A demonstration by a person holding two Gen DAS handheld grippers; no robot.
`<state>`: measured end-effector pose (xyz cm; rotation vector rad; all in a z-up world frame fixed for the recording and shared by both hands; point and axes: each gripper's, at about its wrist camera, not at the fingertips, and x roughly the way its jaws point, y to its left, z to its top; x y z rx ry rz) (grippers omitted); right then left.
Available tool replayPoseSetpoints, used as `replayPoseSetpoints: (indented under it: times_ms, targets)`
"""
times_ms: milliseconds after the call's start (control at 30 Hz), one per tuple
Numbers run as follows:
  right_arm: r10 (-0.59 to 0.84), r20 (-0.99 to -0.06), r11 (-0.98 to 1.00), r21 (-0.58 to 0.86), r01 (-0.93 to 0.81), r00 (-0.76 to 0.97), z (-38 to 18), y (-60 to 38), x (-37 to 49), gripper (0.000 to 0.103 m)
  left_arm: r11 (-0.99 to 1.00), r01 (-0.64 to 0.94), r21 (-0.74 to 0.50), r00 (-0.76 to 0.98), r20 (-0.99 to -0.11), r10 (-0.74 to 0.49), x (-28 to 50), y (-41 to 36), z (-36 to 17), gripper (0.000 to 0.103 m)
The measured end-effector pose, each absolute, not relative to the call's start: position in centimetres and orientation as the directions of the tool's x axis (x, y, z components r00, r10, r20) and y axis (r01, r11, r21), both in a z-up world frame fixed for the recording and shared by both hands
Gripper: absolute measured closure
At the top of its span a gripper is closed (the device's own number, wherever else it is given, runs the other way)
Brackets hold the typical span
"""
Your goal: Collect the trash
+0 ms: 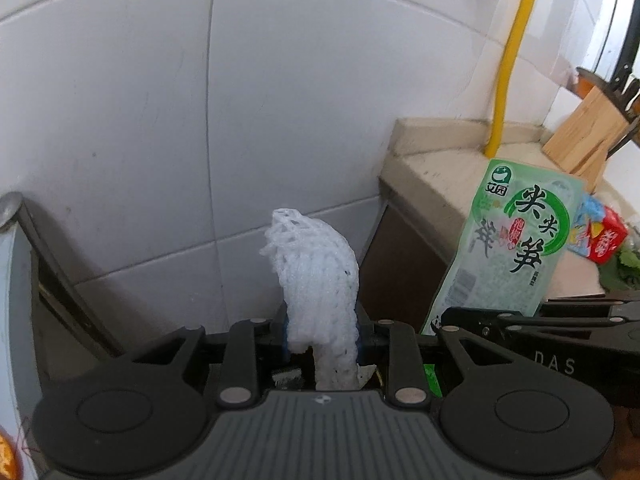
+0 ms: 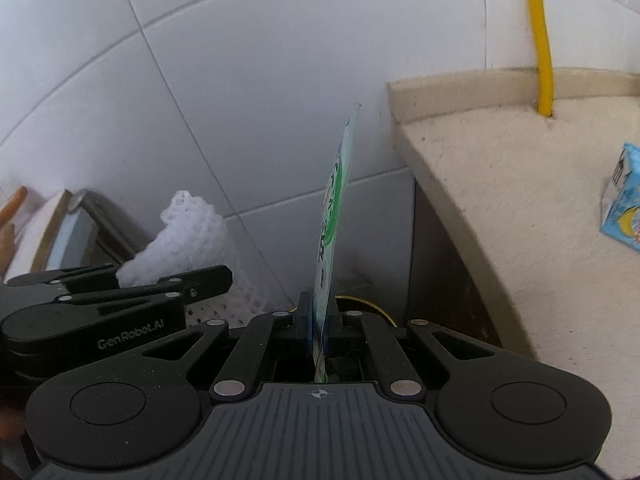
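Two grippers are working here, and each one is holding one piece of trash. On the left side, the left gripper is squeezing its jaws tight on one white foam fruit net. The net is standing up tall out of the jaws, with its long side going up and its top leaning a little to the left, in front of the white tiled wall. Next, going right, the right gripper is pinching its jaws together on one green snack bag. The bag is flat and standing on its bottom end, with its long side pointing up and away. The right wrist camera is seeing only its thin edge, and the left wrist camera is seeing its whole front with big dark letters. Both pieces of trash are hanging in the air beside the end of the beige counter. One yellow pipe is going up the wall behind the counter. One wooden knife block is sitting at the back, and one small blue carton is lying on the counter far right.
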<state>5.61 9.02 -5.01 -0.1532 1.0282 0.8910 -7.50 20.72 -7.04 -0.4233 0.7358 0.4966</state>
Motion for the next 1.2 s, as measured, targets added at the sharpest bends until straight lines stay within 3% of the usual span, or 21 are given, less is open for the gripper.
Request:
replayPoseSetpoints:
  times_ms: [567, 767, 967, 1200]
  targets:
    - [0.523, -0.843, 0.657, 0.302, -0.691, 0.129, -9.7, 11.9, 7.5, 0.095, 0.793, -0.59, -0.152, 0.544, -0.801, 0.251, -5.8, 21.8, -9.2, 0.078]
    - [0.511, -0.854, 0.659, 0.312, -0.684, 0.102, -10.8, 12.8, 8.2, 0.082, 0.792, -0.593, -0.142, 0.515, -0.823, 0.238, -5.2, 22.2, -9.8, 0.066]
    - [0.496, -0.863, 0.681, 0.316, -0.66, 0.099, -11.8, 13.2, 8.8, 0.081, 0.793, -0.6, -0.108, 0.474, -0.846, 0.244, -4.6, 22.2, -10.4, 0.044]
    - [0.507, -0.853, 0.695, 0.32, -0.644, 0.123, -11.1, 12.0, 8.8, 0.081, 0.805, -0.588, -0.081, 0.479, -0.837, 0.265, -4.5, 21.9, -10.1, 0.037]
